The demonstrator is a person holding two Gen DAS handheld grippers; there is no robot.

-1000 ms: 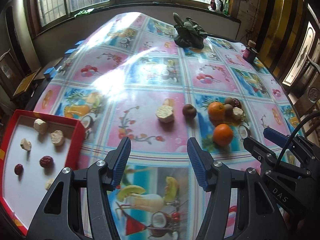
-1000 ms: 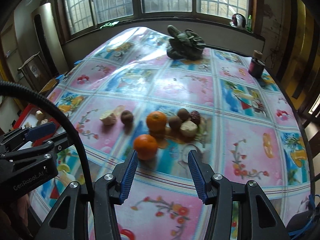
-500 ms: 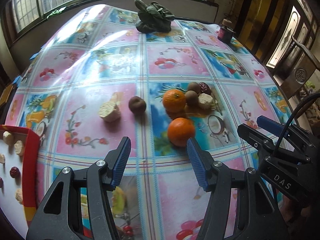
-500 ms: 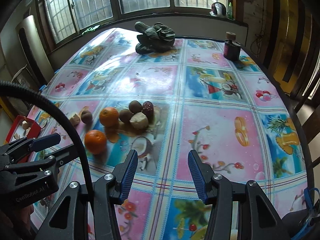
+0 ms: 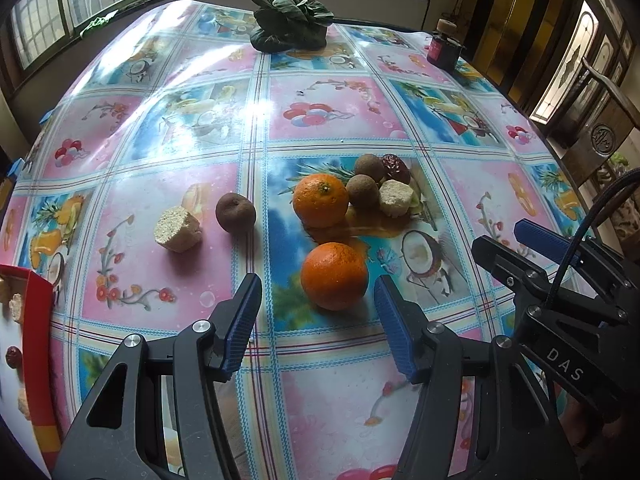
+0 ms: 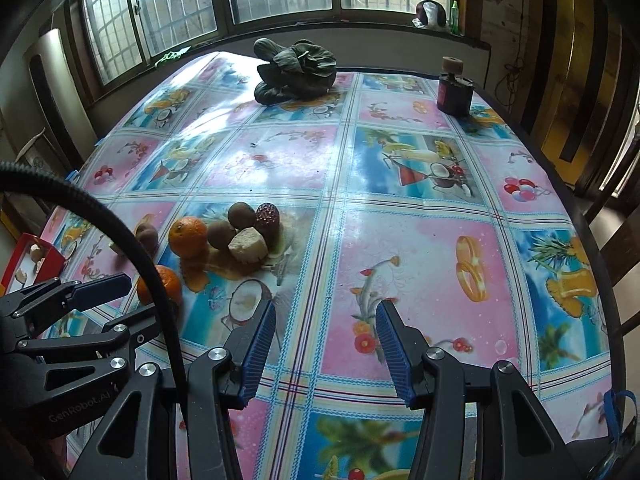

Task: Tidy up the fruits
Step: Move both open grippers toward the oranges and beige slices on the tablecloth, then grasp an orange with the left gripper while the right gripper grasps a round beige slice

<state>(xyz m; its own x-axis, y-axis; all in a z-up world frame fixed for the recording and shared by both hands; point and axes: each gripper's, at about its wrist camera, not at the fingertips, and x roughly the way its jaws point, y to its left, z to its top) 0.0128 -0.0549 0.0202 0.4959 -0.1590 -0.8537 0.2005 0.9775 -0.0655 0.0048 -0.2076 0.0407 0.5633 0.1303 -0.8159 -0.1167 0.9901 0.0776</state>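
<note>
In the left wrist view, the red tray (image 5: 38, 320) is cut off by the left edge, so only a strip of its rim and white floor shows, with a few blurred pieces of fruit on it that are hard to make out. The right gripper (image 5: 516, 240) shows only in part at the right edge, its lower body running out of frame. The left gripper (image 5: 316, 322) hangs above the tablecloth (image 5: 200, 280) with its jaws apart and nothing clamped; the near orange (image 5: 334, 276) lies on the cloth just ahead of the gap, touching neither blue pad. Beyond it sit the far orange (image 5: 320, 200), two brown round fruits, a red date (image 5: 395, 168) and a pale chunk (image 5: 395, 198) in a tight cluster, while a second pale chunk (image 5: 177, 229) and a lone brown fruit (image 5: 235, 213) lie apart to the left. In the right wrist view, a black cable (image 6: 132, 248) crosses the near orange (image 6: 170, 282) and hides much of it. The right gripper (image 6: 326, 340) has its jaws apart over bare cloth, holding nothing, well to the right of the fruit cluster.
</note>
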